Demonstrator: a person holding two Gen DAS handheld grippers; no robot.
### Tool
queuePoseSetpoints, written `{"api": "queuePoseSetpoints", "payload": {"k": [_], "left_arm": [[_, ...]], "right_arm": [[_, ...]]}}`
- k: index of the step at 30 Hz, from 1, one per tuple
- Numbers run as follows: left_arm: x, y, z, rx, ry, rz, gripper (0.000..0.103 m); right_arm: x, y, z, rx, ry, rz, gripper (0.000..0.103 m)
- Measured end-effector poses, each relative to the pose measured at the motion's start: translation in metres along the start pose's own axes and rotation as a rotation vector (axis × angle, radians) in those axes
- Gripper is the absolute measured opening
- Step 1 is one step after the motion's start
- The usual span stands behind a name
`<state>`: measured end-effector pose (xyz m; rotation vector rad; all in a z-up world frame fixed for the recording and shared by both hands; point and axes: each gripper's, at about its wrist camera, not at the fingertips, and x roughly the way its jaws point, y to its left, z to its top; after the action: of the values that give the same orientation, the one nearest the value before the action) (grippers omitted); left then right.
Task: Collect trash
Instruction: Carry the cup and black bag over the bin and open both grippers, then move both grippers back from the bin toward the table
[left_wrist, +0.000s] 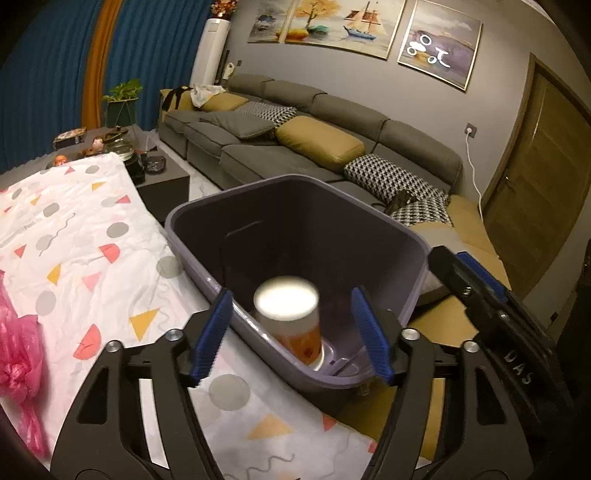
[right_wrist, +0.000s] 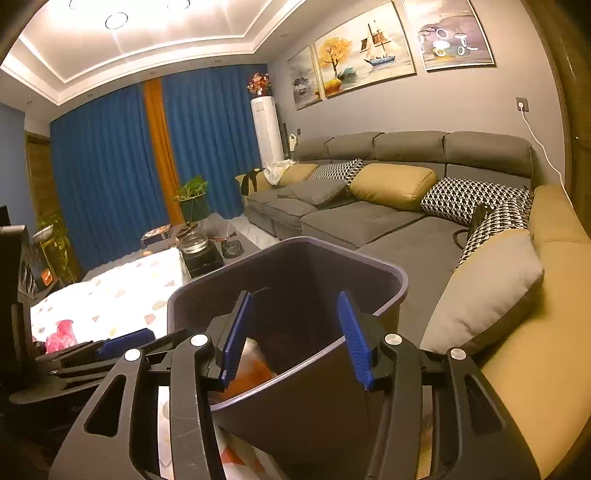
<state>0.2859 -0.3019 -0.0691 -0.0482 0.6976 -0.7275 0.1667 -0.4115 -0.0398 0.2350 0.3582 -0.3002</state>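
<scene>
A grey-purple trash bin (left_wrist: 388, 236) leans with its mouth toward me, over the edge of a table under a patterned cloth (left_wrist: 92, 236). A paper cup (left_wrist: 291, 317) with a white inside and an orange print shows blurred inside the bin. My left gripper (left_wrist: 290, 334) is open, its blue pads standing clear of the cup on both sides. The right gripper (right_wrist: 295, 334) is open at the bin's (right_wrist: 295, 266) near rim, one pad before the mouth and one at the wall. The cup (right_wrist: 253, 371) shows orange low in the bin. A pink plastic bag (left_wrist: 18, 350) lies on the cloth at the left.
A long grey sofa (left_wrist: 295, 155) with tan and checked cushions runs behind and to the right of the bin. A dark side table (left_wrist: 159, 177) with a glass kettle and small items stands beyond the cloth. A white cable (right_wrist: 543, 147) hangs from a wall socket.
</scene>
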Motion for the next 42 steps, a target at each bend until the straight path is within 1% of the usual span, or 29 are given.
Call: {"api": "queuePoseSetpoints", "payload": {"k": [3,4,5,8,10,12,14,18,19,26,30,32,38,42], "left_arm": [[-0.01,0.005,-0.002,-0.019,-0.012,0.028,0.071],[-0.014,0.006,-0.003,-0.022,-0.019,0.033,0.075],[-0.021,0.008,-0.005,-0.031,-0.032,0.045,0.079],[-0.044,0.011,-0.014,-0.046,-0.069,0.096,0.086],[-0.063,0.014,-0.023,-0.053,-0.091,0.143,0.088],[-0.082,0.018,-0.031,-0.067,-0.114,0.171,0.089],[-0.103,0.022,-0.04,-0.087,-0.135,0.196,0.092],[-0.147,0.034,-0.057,-0.128,-0.179,0.263,0.094],[-0.156,0.036,-0.061,-0.131,-0.189,0.27,0.094],[-0.234,0.06,-0.096,-0.162,-0.273,0.381,0.096],[-0.273,0.079,-0.119,-0.164,-0.302,0.476,0.096],[-0.291,0.091,-0.134,-0.176,-0.307,0.538,0.096],[-0.339,0.124,-0.174,-0.218,-0.309,0.666,0.096],[-0.356,0.143,-0.19,-0.262,-0.301,0.686,0.096]], "right_arm": [[-0.006,0.002,0.001,-0.01,-0.013,-0.009,0.051],[-0.009,0.003,0.001,-0.014,-0.02,-0.009,0.052],[-0.012,0.004,0.002,-0.015,-0.023,-0.007,0.055],[-0.023,0.009,0.001,-0.022,-0.035,-0.006,0.062],[-0.031,0.013,0.0,-0.026,-0.045,-0.003,0.067],[-0.04,0.018,-0.001,-0.036,-0.053,-0.005,0.076],[-0.049,0.026,-0.004,-0.048,-0.051,0.005,0.078],[-0.067,0.045,-0.01,-0.079,-0.052,0.033,0.083],[-0.073,0.051,-0.013,-0.089,-0.052,0.045,0.083],[-0.109,0.095,-0.031,-0.148,-0.058,0.117,0.084],[-0.127,0.127,-0.048,-0.19,-0.059,0.174,0.084],[-0.135,0.143,-0.057,-0.209,-0.057,0.203,0.084],[-0.15,0.18,-0.077,-0.233,-0.049,0.28,0.084],[-0.155,0.202,-0.085,-0.256,-0.04,0.321,0.084]]}}
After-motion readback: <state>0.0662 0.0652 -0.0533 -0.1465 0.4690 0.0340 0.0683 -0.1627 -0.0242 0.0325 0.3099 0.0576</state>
